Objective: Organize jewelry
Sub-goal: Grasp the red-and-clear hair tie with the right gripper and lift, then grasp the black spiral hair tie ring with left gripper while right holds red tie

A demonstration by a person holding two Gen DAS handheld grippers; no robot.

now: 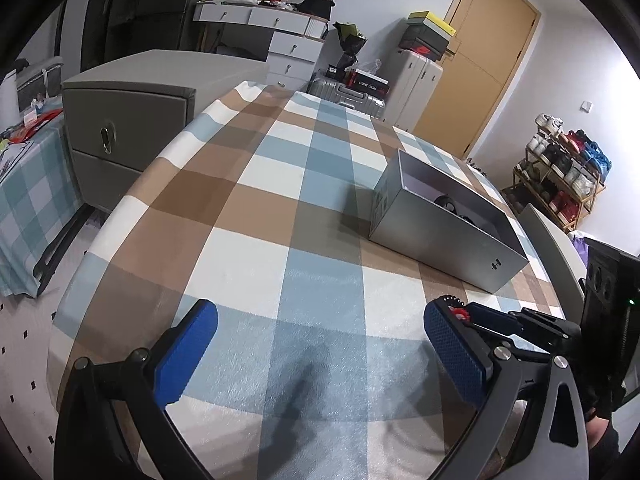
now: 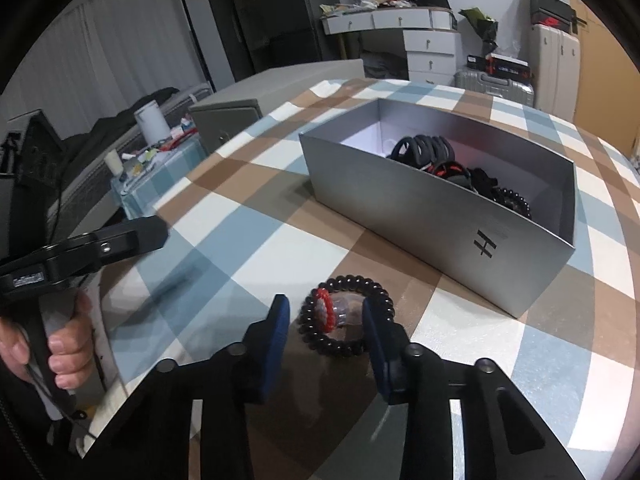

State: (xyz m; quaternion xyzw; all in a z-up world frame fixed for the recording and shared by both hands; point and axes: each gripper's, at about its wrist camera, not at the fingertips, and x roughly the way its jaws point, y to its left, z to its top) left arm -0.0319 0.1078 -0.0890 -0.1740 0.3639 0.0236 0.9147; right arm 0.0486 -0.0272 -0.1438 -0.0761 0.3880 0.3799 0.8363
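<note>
A black bead bracelet (image 2: 347, 314) lies on the checked tablecloth, with a smaller red and white bead bracelet (image 2: 323, 307) on its left side. My right gripper (image 2: 325, 334) is open, its jaws straddling the bracelets' near part; the right pad sits inside the black ring. An open silver box (image 2: 440, 216) behind holds several black bracelets (image 2: 428, 148) and bands. My left gripper (image 1: 320, 354) is open and empty over the cloth, left of the right gripper (image 1: 484, 320). The box (image 1: 444, 236) is ahead to its right.
A grey two-drawer cabinet (image 1: 128, 132) stands beside the table's left. A side table with clutter (image 2: 152, 148) lies further left. A white dresser (image 2: 428, 44), suitcases (image 2: 496, 84), a door and a shoe rack (image 1: 560, 172) are behind.
</note>
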